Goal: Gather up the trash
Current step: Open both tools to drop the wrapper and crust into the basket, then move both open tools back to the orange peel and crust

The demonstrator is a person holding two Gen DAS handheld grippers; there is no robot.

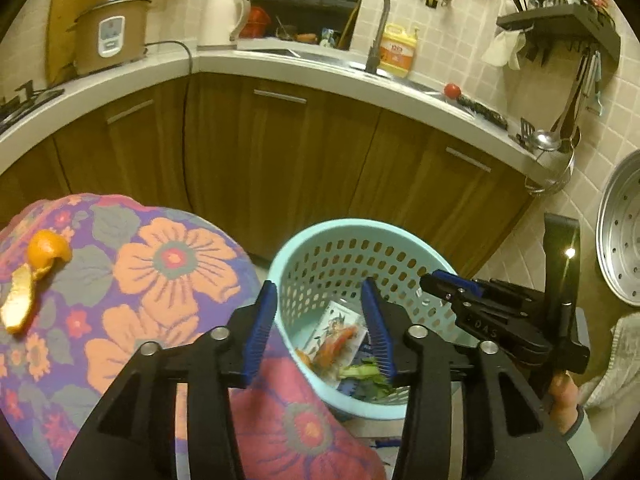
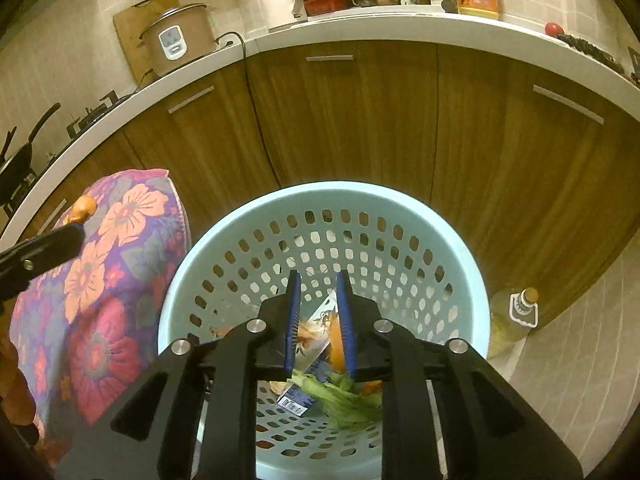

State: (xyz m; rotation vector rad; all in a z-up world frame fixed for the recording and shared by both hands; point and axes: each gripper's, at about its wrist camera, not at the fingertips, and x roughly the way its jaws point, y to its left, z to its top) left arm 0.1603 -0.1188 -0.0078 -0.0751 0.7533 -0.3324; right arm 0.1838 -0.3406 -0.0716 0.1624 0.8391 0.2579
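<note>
Your left gripper (image 1: 322, 334) stands half open and empty above the blue basket's (image 1: 304, 240) rim. Your right gripper (image 2: 318, 324) is slightly apart; orange peel (image 2: 338, 346) lies against its 3 o'clock pad, over the basket's trash

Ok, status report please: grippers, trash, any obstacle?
Left gripper open, empty. Right gripper narrowly open above basket, peel piece between jaws. Orange peel lies on cloth. Nothing blocking.

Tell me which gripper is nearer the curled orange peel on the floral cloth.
Left. The left gripper sits just right of the orange peel, over the cloth's edge; the right gripper is over the basket.
</note>
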